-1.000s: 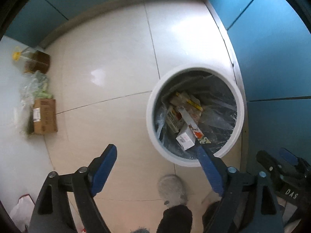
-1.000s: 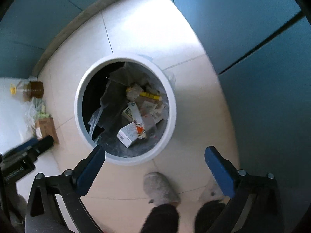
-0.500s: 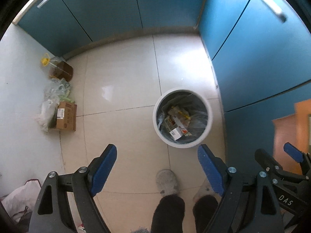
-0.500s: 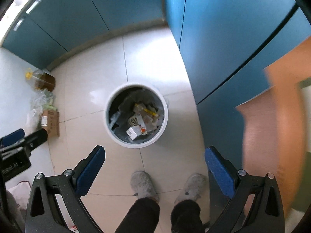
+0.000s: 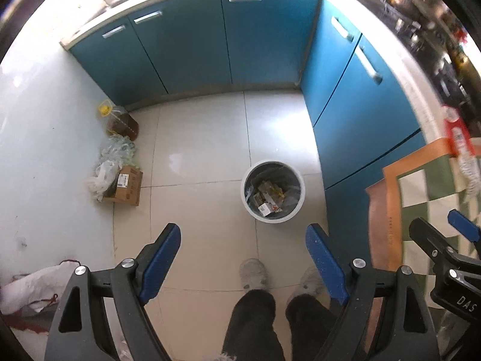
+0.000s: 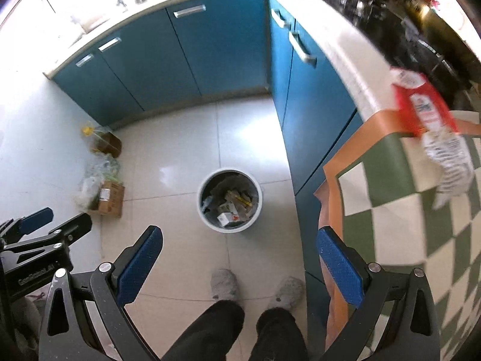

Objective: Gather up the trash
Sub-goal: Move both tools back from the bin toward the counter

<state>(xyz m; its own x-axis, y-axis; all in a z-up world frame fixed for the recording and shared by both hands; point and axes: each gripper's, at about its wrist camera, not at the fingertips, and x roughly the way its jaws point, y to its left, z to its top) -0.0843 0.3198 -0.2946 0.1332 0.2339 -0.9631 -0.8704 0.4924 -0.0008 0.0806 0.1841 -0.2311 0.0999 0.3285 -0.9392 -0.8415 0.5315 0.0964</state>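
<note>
Two claws, both empty, look down on a kitchen floor. From the left wrist, the left claw (image 5: 243,258) stands released, its blue pads wide apart with nothing between them. Beyond them the white bin (image 5: 273,191) sits on the pale tiles just beside the blue cabinets (image 5: 264,39), already holding boxes and wrappers in a clear liner. At the far right edge a checked cloth (image 5: 421,186) covers the worktop, and a red carton (image 5: 457,132) with a crumpled white wrapper (image 5: 470,171) lies on it, blurred. A cardboard box (image 5: 127,185) and a heap of plastic bags (image 5: 111,159) rest against the left wall, well apart from the bin. The person's slippers (image 5: 254,273) stand near the bin.

From the right wrist, the right claw (image 6: 239,263) is likewise released and empty. The bin (image 6: 230,200) lies ahead of it on the floor. The red carton (image 6: 421,105) and white wrapper (image 6: 449,159) lie on the checked cloth (image 6: 390,165), up and to the right of the pads.

Judging by this, a drop-off is done and the hands are between pieces. The next move likely calls for swinging the right claw over the worktop and closing on the carton or wrapper, then carrying it back above the bin.
</note>
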